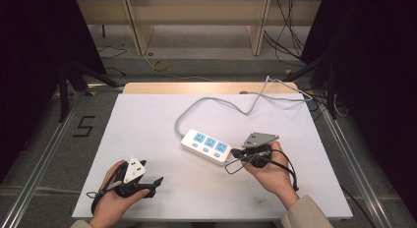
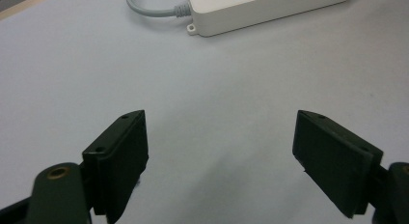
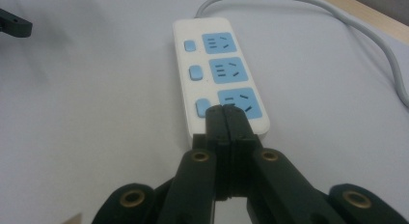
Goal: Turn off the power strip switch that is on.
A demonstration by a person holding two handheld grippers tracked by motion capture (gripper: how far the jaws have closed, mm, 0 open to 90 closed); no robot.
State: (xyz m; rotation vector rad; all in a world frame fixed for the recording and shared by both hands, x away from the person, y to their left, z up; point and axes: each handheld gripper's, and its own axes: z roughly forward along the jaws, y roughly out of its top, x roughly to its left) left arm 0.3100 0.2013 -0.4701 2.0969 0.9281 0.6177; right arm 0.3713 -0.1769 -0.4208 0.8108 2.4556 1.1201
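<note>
On the white tabletop [image 1: 147, 125], the white three-socket power strip with blue outlets [image 3: 219, 72] lies near the middle. The right gripper [image 3: 225, 112] has its black jaws pressed together, empty, tips over the strip's nearest end. The left gripper [image 2: 219, 151] rests well apart, jaws spread wide, holding nothing.
</note>
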